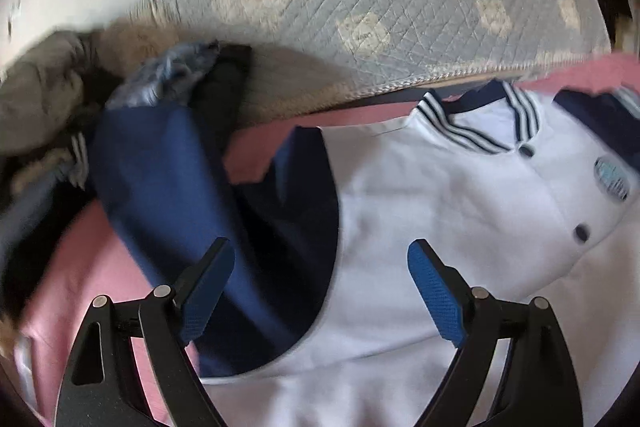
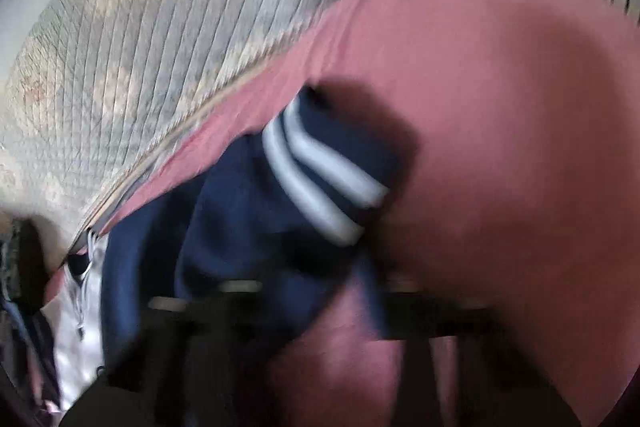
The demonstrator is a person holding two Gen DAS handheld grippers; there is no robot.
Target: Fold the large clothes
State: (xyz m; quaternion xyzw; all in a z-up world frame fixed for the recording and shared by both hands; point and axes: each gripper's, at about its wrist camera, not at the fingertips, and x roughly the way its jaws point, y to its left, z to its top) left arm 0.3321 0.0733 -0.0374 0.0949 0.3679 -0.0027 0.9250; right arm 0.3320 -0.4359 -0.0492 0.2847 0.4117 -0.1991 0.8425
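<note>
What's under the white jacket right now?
A pink sheet shows around the jacket, at its left and above the collar. The jacket hides whatever lies directly beneath its body.

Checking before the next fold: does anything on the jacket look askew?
Yes. The navy sleeve is flung away from the white body, trailing toward the heap of clothes instead of lying flat alongside.

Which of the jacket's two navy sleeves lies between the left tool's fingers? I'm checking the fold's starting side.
The navy sleeve on the white jacket's left in the left wrist view; the other sleeve lies far right, beyond the badge.
</note>
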